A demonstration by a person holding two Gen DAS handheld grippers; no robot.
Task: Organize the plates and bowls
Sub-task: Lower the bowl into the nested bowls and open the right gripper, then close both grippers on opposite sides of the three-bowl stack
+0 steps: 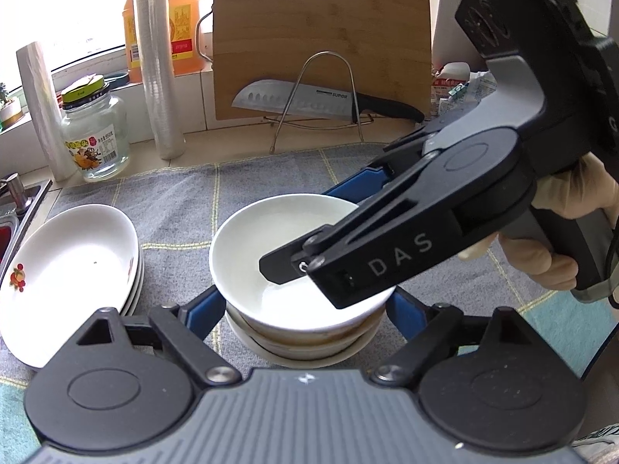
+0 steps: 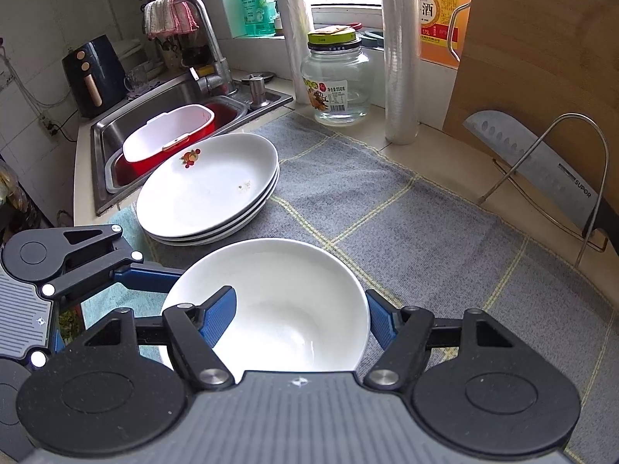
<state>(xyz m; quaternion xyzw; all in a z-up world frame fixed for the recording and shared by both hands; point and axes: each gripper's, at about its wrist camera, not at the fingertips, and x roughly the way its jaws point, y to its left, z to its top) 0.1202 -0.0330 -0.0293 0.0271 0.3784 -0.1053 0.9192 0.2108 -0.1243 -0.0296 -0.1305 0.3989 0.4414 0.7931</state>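
Observation:
A white bowl (image 1: 271, 228) (image 2: 294, 297) sits on top of a small stack of bowls (image 1: 301, 344) on the grey checked cloth (image 2: 425, 232). My left gripper (image 1: 302, 295) is open, its blue fingers (image 1: 205, 309) on either side of the stack just below the top bowl's rim. My right gripper (image 2: 301, 294) (image 1: 305, 228) reaches in from the right. It is open, with one finger (image 2: 218, 317) inside the bowl and the other outside the rim. A stack of three white plates (image 1: 65, 270) (image 2: 209, 189), the top one with a fruit print, lies to the left.
A sink (image 2: 104, 178) with a red-and-white basin (image 2: 166, 135) lies beyond the plates. Along the back stand a glass jar (image 2: 336, 85), tall film rolls (image 1: 160, 58), an orange bottle, and a wooden cutting board (image 1: 321, 31) with a knife (image 1: 294, 102) on a wire rack.

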